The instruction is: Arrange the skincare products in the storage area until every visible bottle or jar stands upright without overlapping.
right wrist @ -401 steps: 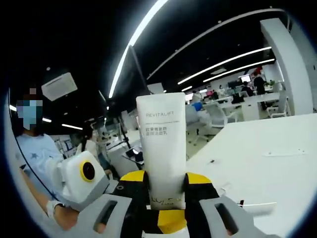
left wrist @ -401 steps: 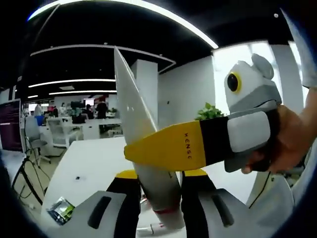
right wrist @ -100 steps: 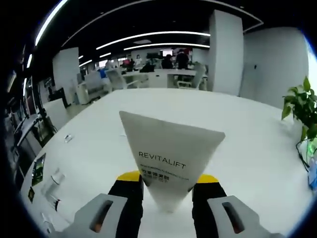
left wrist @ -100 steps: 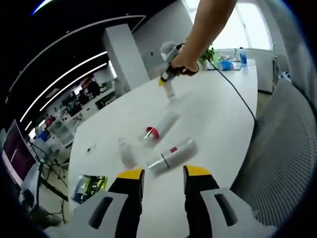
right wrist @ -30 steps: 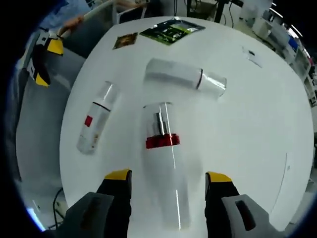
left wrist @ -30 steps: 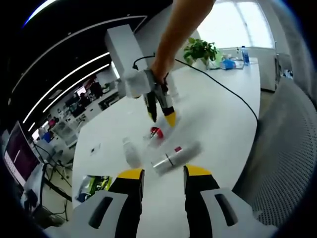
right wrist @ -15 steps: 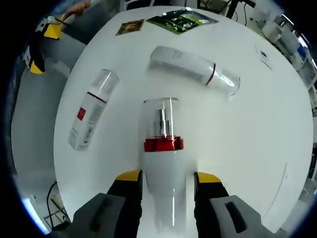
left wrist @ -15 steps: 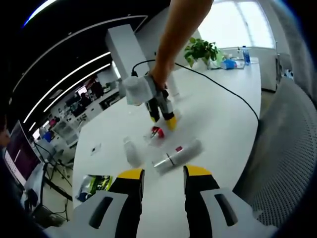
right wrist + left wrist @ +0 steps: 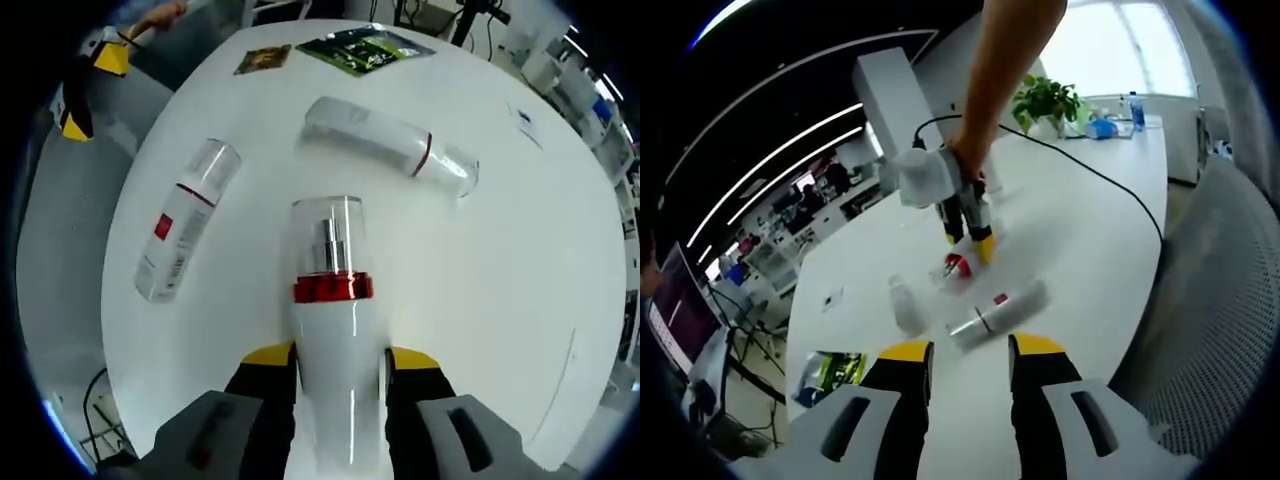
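Observation:
A white pump bottle (image 9: 335, 330) with a red collar and a clear cap lies flat on the round white table (image 9: 520, 230). My right gripper (image 9: 340, 356) is shut on its body. Two more bottles lie flat: one with a red label (image 9: 180, 220) to the left, and one with a thin red ring (image 9: 385, 140) beyond. In the left gripper view, the right gripper (image 9: 968, 243), in a person's hand, sits on the red-collared bottle (image 9: 958, 267). The red-label bottle (image 9: 1000, 312) and the third bottle (image 9: 905, 305) lie nearer. My left gripper (image 9: 970, 350) is open, held above the table's near edge.
A green packet (image 9: 365, 45) and a small brown packet (image 9: 262, 57) lie at the table's far side. A black cable (image 9: 1090, 175) crosses the table toward a potted plant (image 9: 1045, 100). A grey mesh chair (image 9: 1210, 300) stands by the table's edge.
My right gripper came down over the red-collared bottle and its jaws closed in on the bottle's body. My left gripper stayed where it was, open.

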Demonstrator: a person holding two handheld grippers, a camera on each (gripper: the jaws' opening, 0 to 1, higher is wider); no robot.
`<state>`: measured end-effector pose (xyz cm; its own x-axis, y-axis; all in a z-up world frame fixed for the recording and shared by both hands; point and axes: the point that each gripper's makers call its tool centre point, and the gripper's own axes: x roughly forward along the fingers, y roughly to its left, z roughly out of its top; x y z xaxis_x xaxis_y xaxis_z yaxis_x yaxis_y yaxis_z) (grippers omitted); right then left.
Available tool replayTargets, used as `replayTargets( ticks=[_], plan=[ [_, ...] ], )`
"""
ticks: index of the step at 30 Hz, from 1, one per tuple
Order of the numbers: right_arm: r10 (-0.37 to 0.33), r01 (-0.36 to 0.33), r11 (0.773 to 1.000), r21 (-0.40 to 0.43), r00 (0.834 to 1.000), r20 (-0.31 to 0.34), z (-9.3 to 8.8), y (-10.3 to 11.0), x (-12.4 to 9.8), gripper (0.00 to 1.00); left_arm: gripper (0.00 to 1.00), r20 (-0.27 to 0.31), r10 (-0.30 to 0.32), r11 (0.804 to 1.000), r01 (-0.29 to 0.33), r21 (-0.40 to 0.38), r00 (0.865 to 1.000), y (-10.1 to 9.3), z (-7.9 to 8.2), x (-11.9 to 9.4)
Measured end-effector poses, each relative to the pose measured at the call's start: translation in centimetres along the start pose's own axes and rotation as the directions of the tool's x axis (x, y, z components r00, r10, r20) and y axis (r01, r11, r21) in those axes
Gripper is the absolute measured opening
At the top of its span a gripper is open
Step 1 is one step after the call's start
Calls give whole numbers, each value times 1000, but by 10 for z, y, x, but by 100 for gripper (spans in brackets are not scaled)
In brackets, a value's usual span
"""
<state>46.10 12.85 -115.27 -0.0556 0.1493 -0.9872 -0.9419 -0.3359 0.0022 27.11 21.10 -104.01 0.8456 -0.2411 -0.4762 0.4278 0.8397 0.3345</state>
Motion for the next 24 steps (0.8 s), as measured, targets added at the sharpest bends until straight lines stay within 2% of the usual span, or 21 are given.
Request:
replayTargets(
  ticks=[2,6,8,12,17,20,22,24],
  plan=[
    [-14,14,1000,-9,1000,10,0,0,1,27,31,-6,-4,1000,4,0,1000,-1,-1,0],
    [-71,69,995,69,997,20,-1,-5,-2,24,31,-8,-9,1000,9,0,1000,-1,-1,1],
    [-90,87,993,82,995,41,-3,-6,-3,23,30,-2,-5,1000,5,3,1000,-1,0,0],
    [-171,166,982,95,984,54,-4,-7,-6,21,31,3,5,1000,-5,2,1000,1,1,0],
    [-225,215,970,114,971,77,-3,-1,-13,21,31,9,8,1000,-8,3,1000,2,2,0],
    [-280,254,948,193,952,123,-1,-4,-22,21,31,13,4,1000,-4,6,1000,1,4,0],
    [-318,270,922,278,937,146,-4,-8,-30,21,31,14,6,1000,-6,7,1000,2,4,0],
    [-358,277,885,373,919,166,-7,-12,-40,21,31,23,10,1000,-10,4,1000,3,6,0]
  ],
)
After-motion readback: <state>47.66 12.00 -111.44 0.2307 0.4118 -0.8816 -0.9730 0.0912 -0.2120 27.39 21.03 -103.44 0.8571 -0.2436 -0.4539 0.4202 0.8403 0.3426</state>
